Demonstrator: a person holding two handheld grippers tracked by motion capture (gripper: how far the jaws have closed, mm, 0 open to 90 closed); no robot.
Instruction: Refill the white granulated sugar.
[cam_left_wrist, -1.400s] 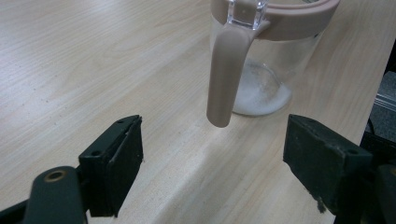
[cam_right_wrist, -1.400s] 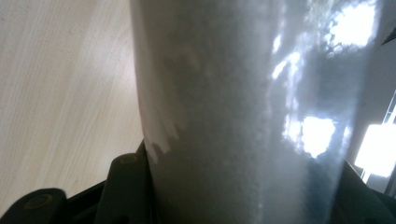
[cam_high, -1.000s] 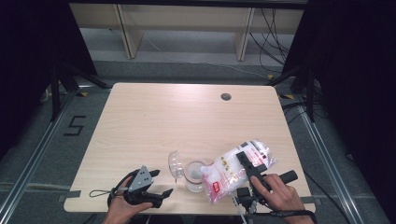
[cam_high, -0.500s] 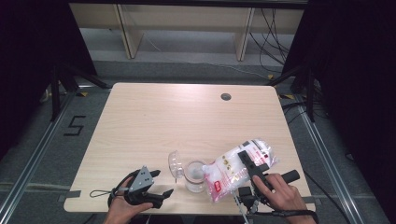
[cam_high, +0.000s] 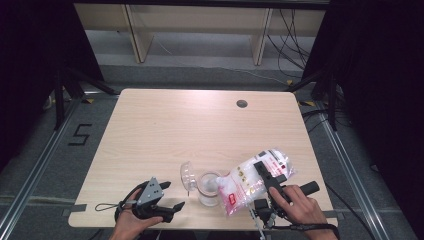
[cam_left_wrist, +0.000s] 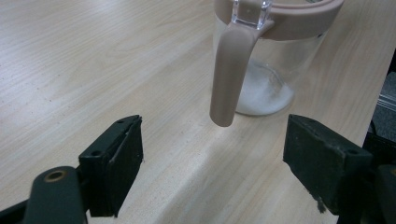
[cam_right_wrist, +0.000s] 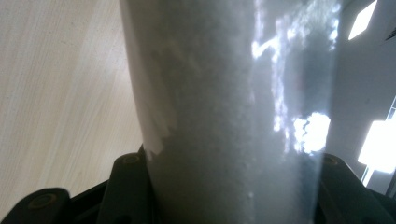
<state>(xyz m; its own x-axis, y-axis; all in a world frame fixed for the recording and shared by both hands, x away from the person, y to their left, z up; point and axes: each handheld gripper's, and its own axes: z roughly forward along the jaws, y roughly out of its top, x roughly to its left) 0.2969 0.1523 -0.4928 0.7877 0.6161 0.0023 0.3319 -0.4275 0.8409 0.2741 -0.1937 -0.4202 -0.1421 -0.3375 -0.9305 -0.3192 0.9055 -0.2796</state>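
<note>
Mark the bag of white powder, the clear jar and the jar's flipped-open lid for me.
bag of white powder (cam_high: 252, 180), high view, middle of the bag's clear body
clear jar (cam_left_wrist: 273, 70), left gripper view, its glass wall
jar lid (cam_high: 187, 175), high view, the open clear dome

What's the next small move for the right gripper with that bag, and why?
Probably tip the bag a little steeper over the jar. The right gripper clamps the bag with its lower end at the jar's rim, and only a thin white layer covers the jar's bottom. The left gripper stands open, off the jar.
</note>
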